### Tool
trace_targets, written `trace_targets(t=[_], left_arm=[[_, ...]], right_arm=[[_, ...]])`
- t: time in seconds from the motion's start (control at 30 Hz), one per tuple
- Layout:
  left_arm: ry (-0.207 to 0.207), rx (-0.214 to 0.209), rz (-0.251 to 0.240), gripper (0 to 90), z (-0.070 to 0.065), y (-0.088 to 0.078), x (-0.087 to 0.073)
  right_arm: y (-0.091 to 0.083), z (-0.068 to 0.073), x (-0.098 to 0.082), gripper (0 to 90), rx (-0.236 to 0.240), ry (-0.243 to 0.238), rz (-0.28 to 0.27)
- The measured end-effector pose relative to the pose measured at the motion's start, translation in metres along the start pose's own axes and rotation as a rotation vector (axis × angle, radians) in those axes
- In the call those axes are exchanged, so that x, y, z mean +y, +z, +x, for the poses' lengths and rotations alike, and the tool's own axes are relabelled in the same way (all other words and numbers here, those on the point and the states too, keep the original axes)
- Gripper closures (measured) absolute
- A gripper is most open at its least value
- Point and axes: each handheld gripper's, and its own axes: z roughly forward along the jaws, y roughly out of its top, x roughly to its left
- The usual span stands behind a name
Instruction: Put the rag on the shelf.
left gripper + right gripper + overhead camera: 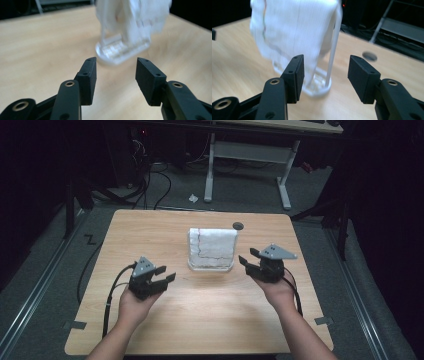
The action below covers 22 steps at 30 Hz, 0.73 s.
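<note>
As seen from the high view, the cloth [212,245] hangs draped over a clear rack [210,265] at mid-table, between the two grippers and a little ahead of both. The left gripper [163,275] sits to the rack's left with jaws apart and nothing between them; the rack lies ahead and to its right. The right gripper [249,257] sits just beside the rack's right edge, jaws likewise apart and empty, and appears the nearer of the two. The cloth's top fold runs across the table, from one gripper toward the other. In the left gripper view, the cloth [132,17] and rack base [122,51] stand ahead, slightly right of the gap between the spread jaws, near but not touching; the picture is blurred there. In the right gripper view, the cloth [294,30] hangs ahead and left of the gap, white and ribbed, with a thin coloured line down one side; the rack's upright [333,50] stands just ahead between the jaws. Judgement: each gripper must close in toward its own end of the cloth.
</note>
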Motion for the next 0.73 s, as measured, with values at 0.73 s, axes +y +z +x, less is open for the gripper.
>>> trace_targets(t=[0.73], left_arm=[[-0.099, -0.093, 0.08, 44.7, -0.026, 0.004, -0.062]], right_arm=[[-0.007, 0.045, -0.109, 44.5, 0.064, 0.034, 0.156]])
